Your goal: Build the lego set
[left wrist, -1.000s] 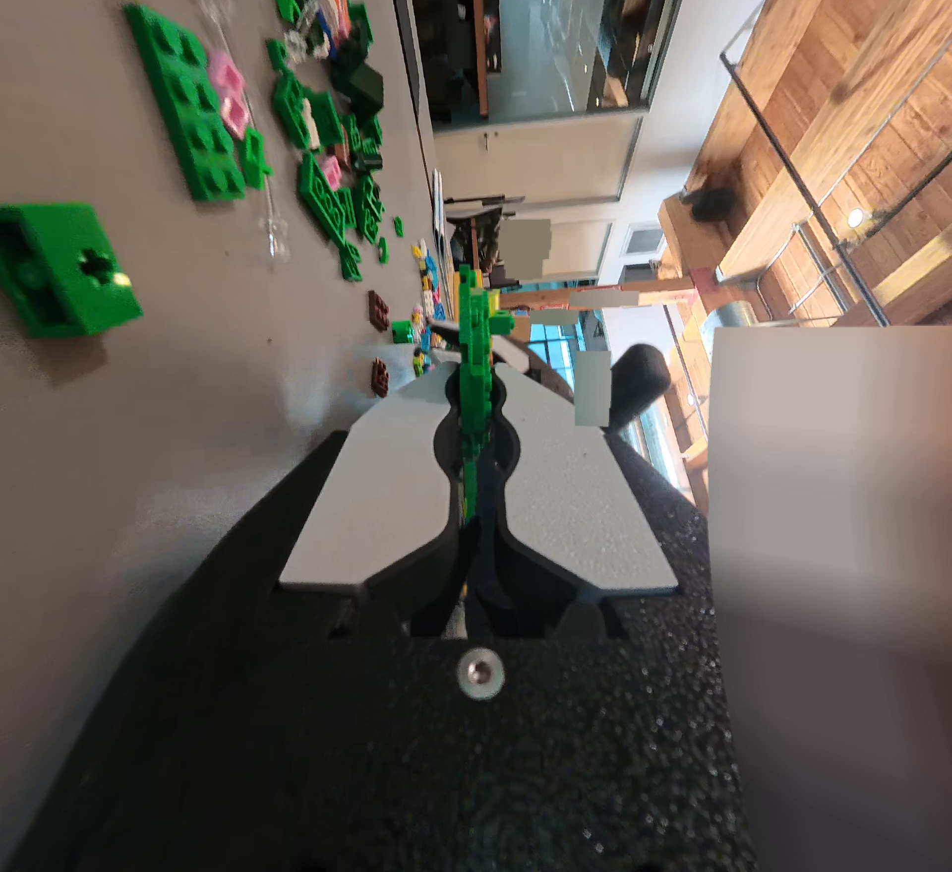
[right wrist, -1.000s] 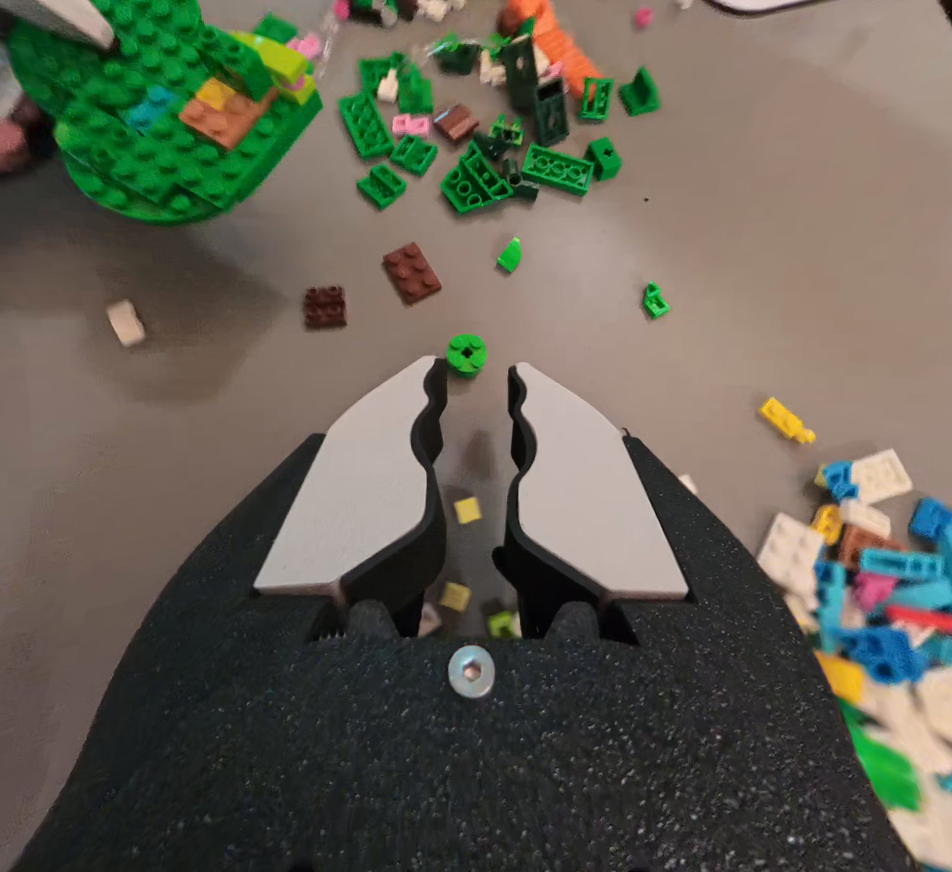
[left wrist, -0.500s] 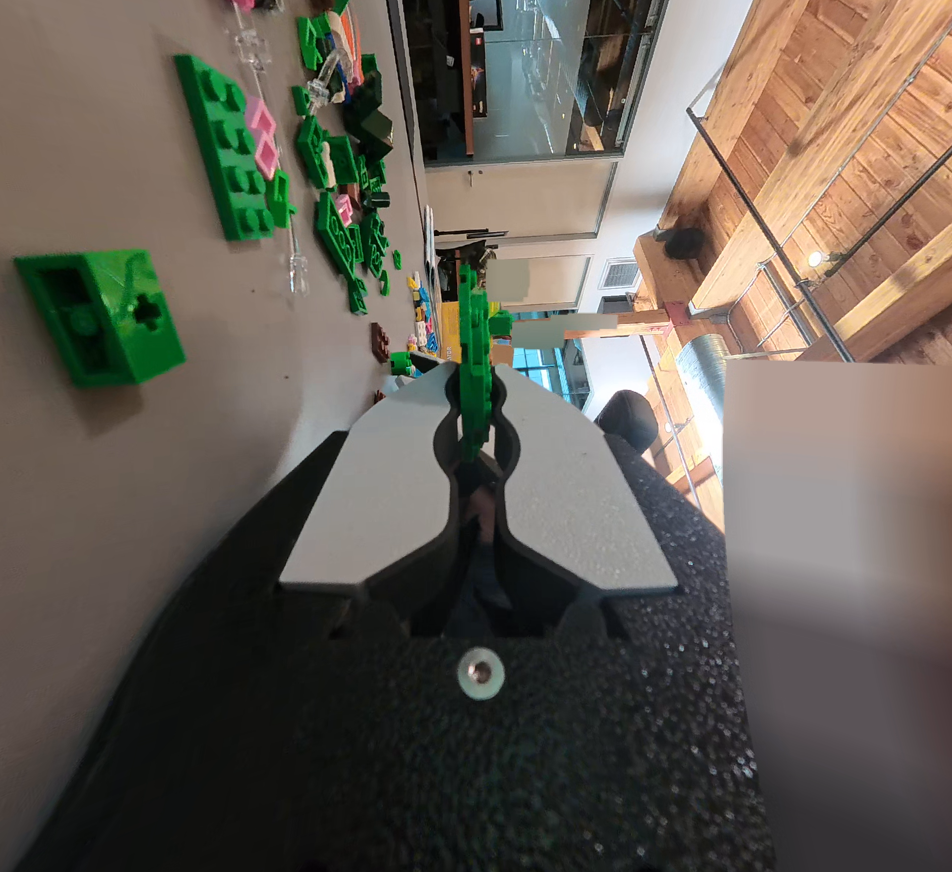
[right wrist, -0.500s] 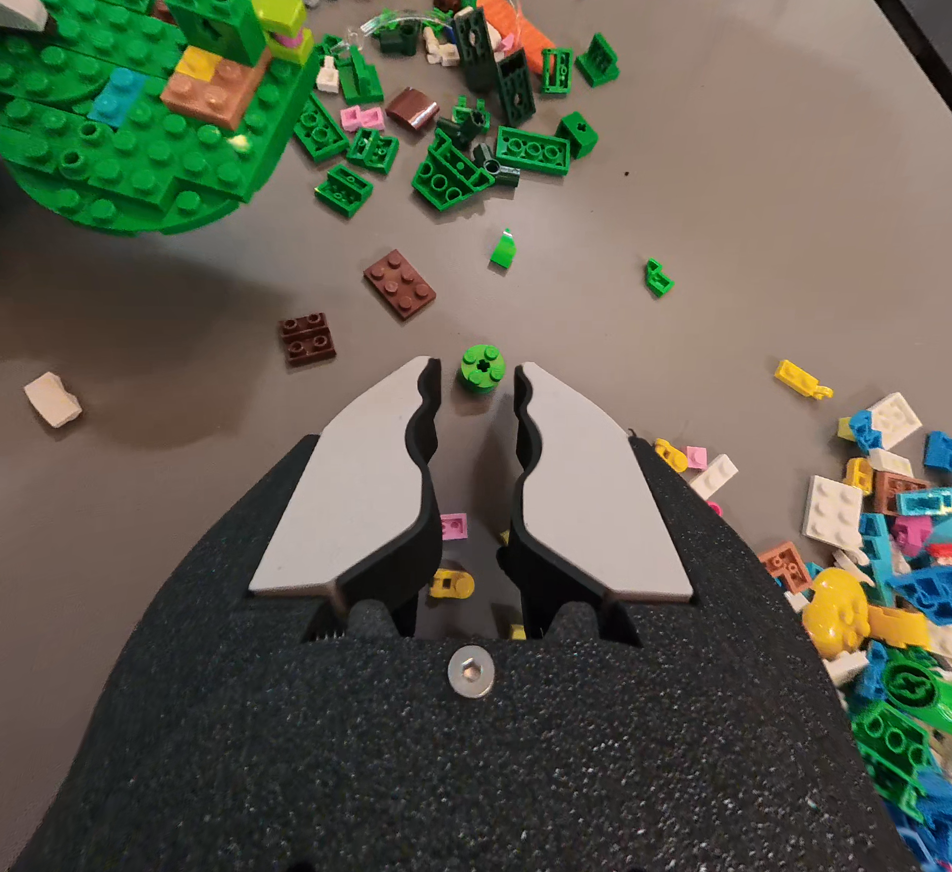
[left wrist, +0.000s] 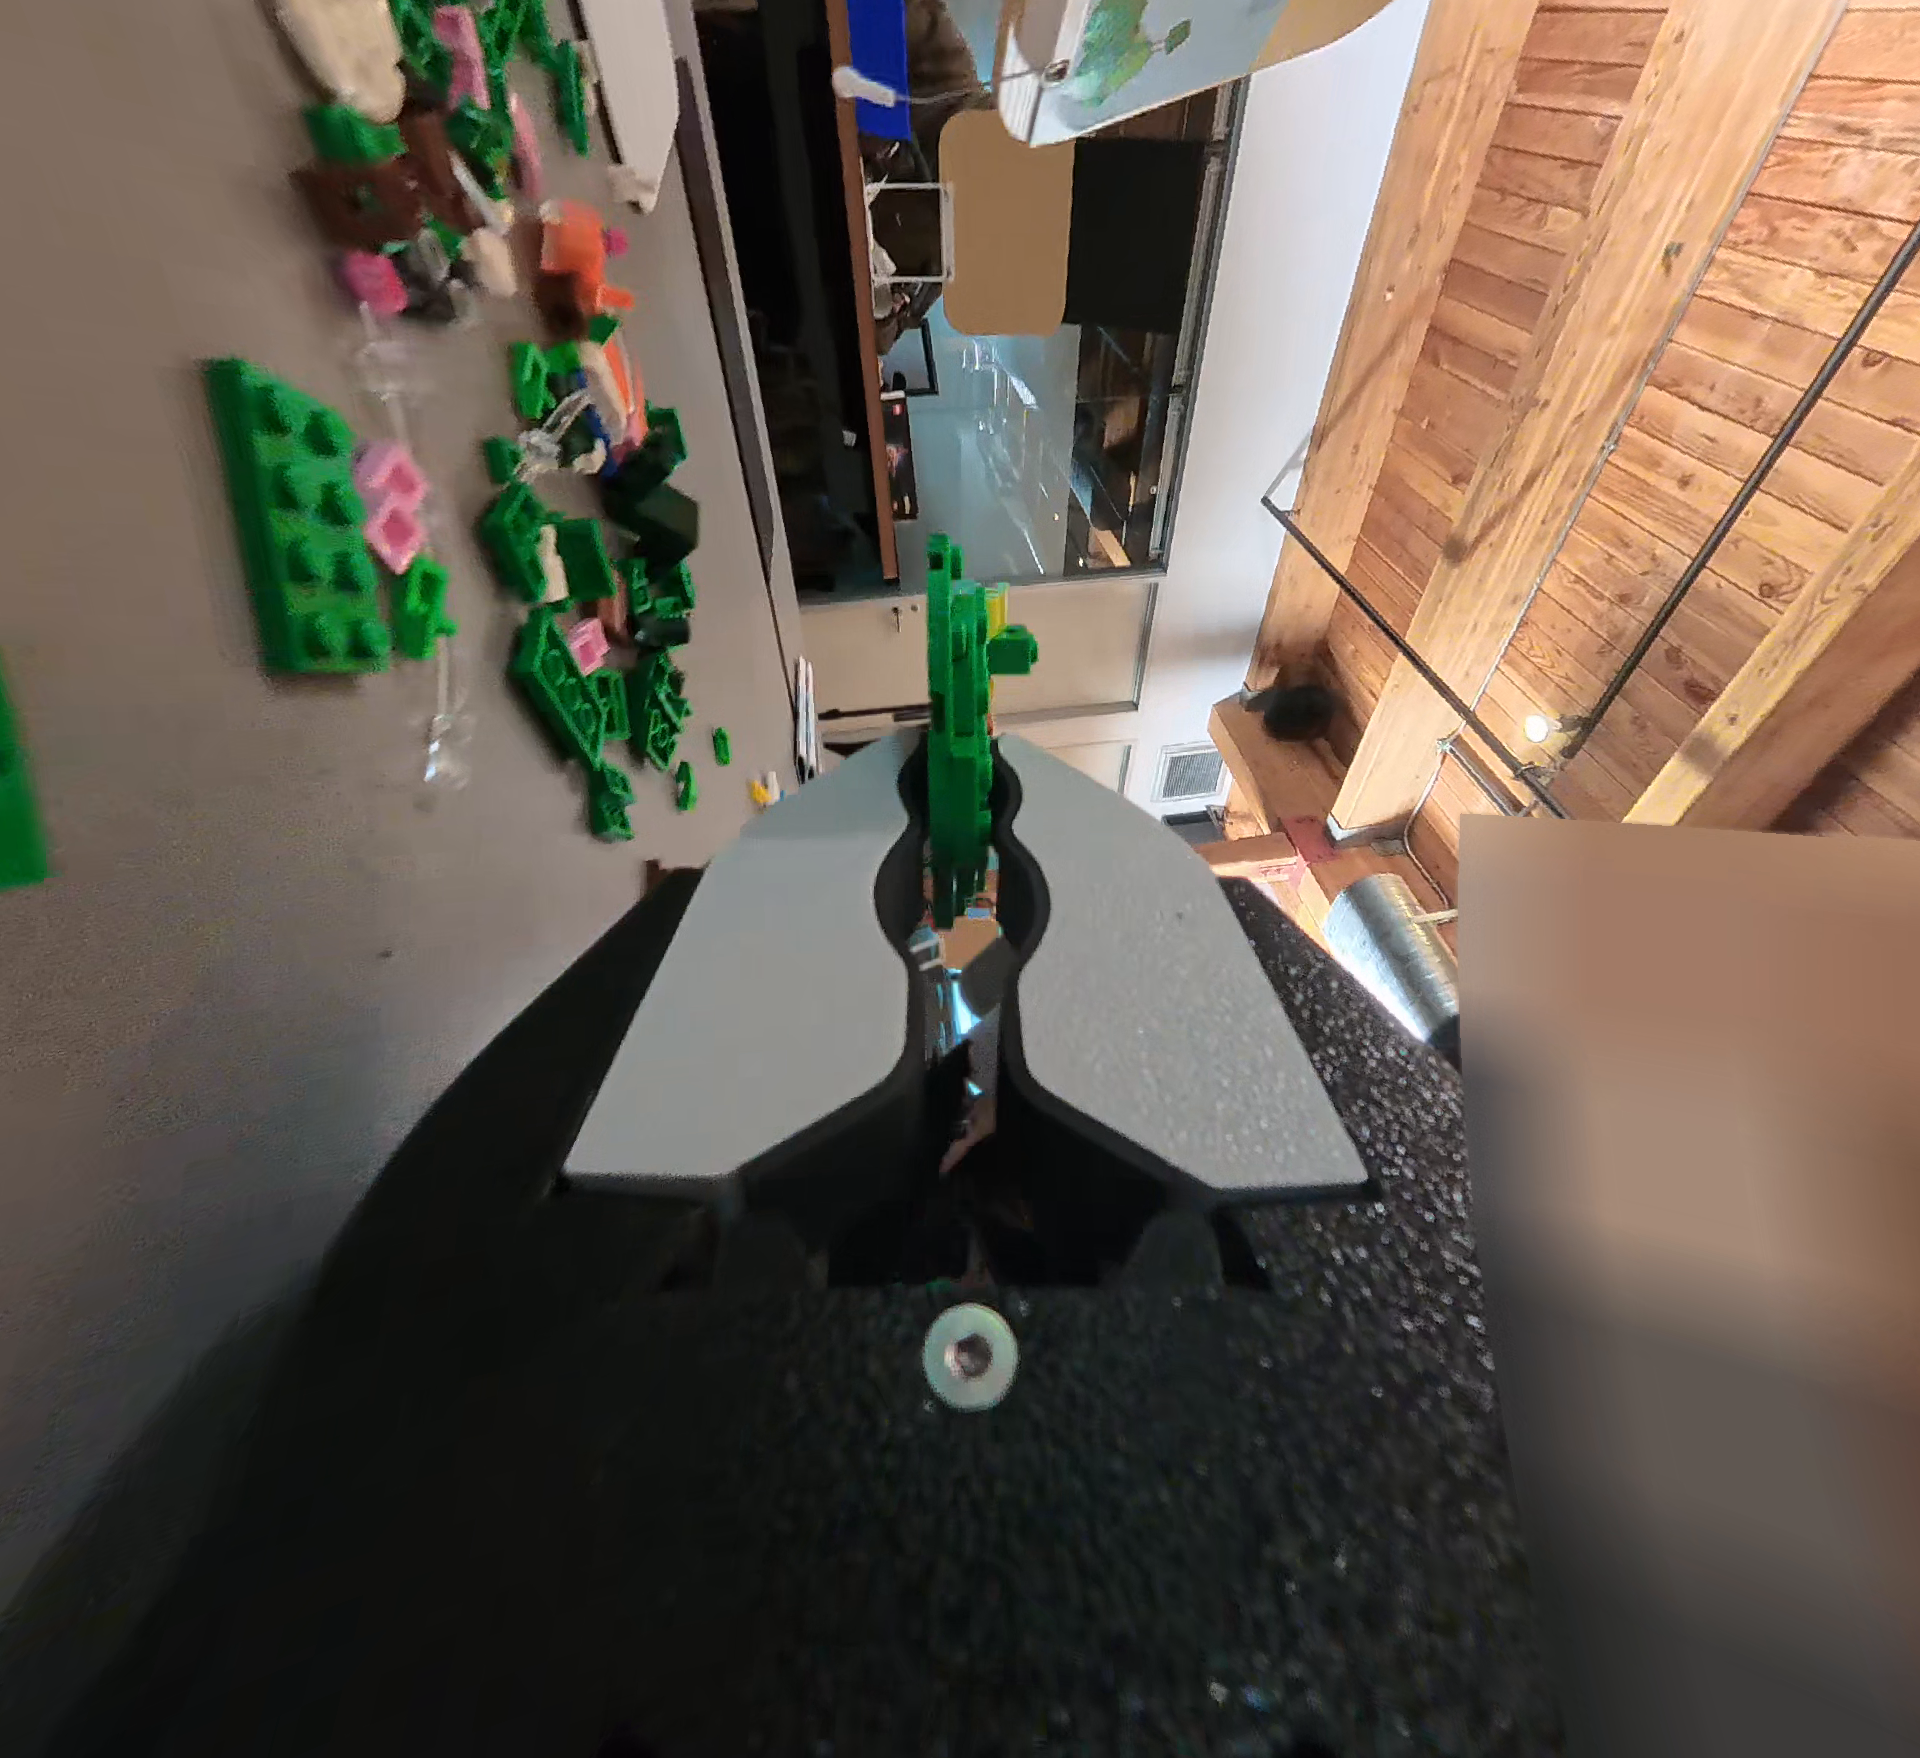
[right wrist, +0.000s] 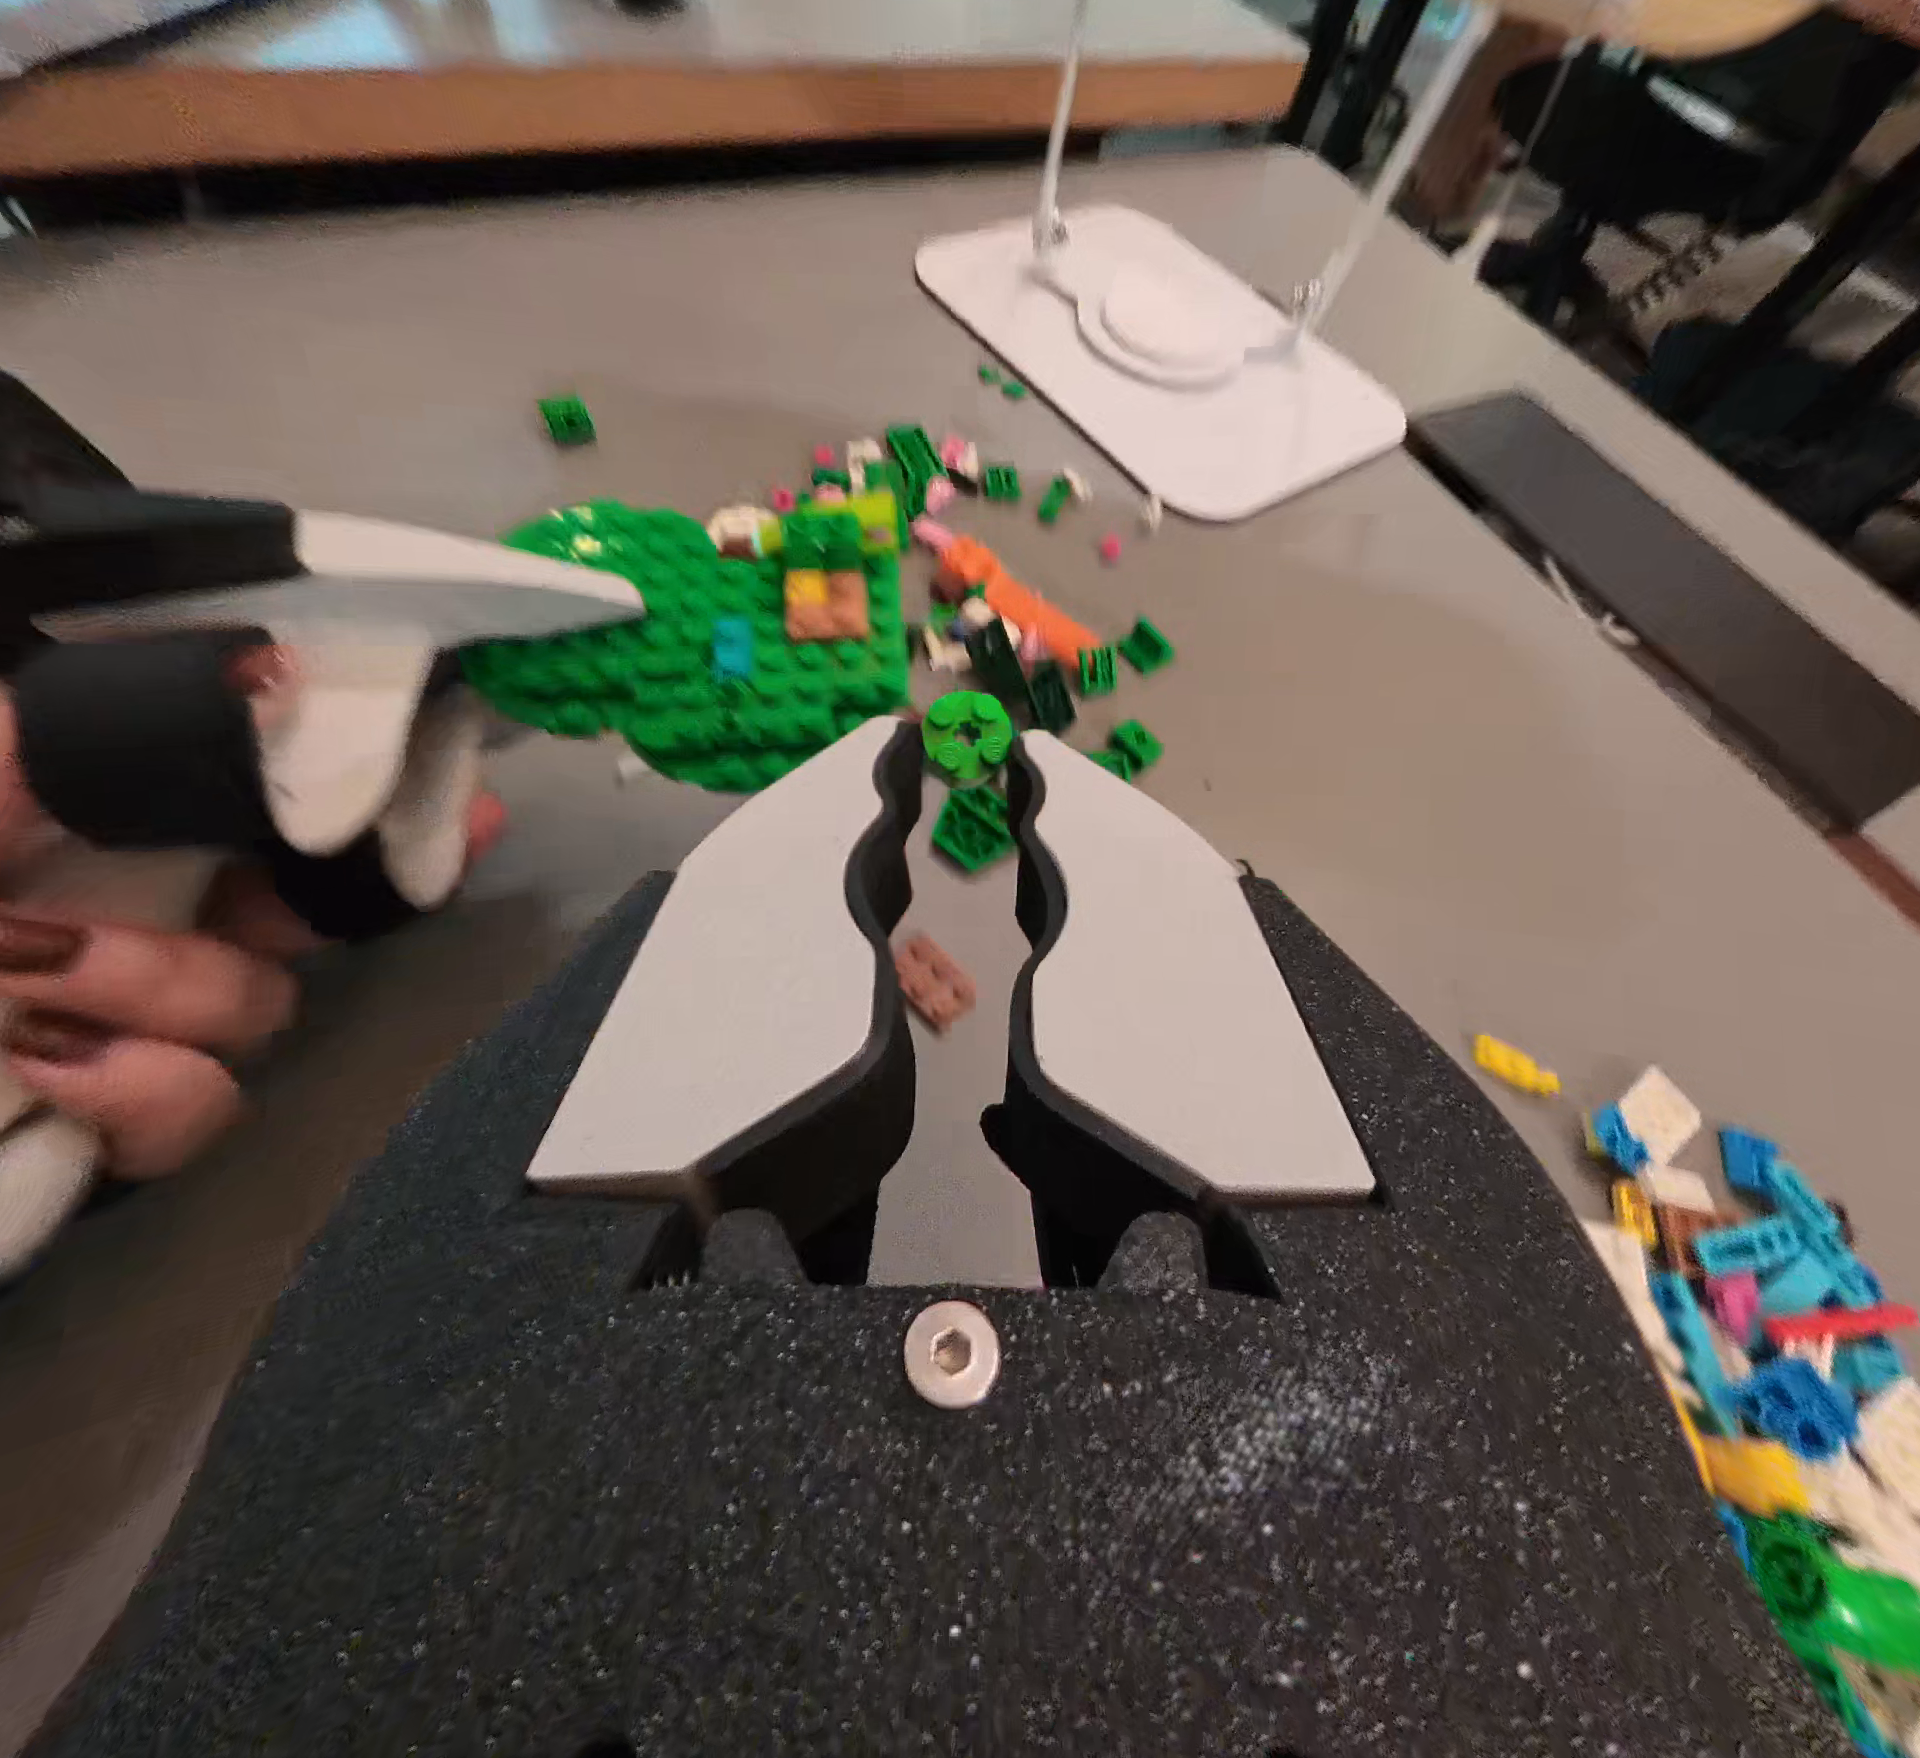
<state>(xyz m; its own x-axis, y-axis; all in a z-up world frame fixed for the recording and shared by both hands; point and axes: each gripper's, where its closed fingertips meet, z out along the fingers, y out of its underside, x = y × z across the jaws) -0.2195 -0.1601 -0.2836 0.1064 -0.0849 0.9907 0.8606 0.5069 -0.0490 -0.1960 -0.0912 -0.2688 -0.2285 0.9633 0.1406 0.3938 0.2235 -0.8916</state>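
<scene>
Now that your right gripper (right wrist: 964, 758) has lifted the round stud (right wrist: 966, 738) off the table (right wrist: 1455, 773), carry it to the baseplate (right wrist: 665, 659) clamped in your left gripper (left wrist: 958, 778).

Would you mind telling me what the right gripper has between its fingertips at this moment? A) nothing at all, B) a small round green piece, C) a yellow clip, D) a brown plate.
B: in the right wrist view the right gripper is closed on a small round green piece at its tips, lifted above the table, while the brown plate lies on the table below.
</scene>
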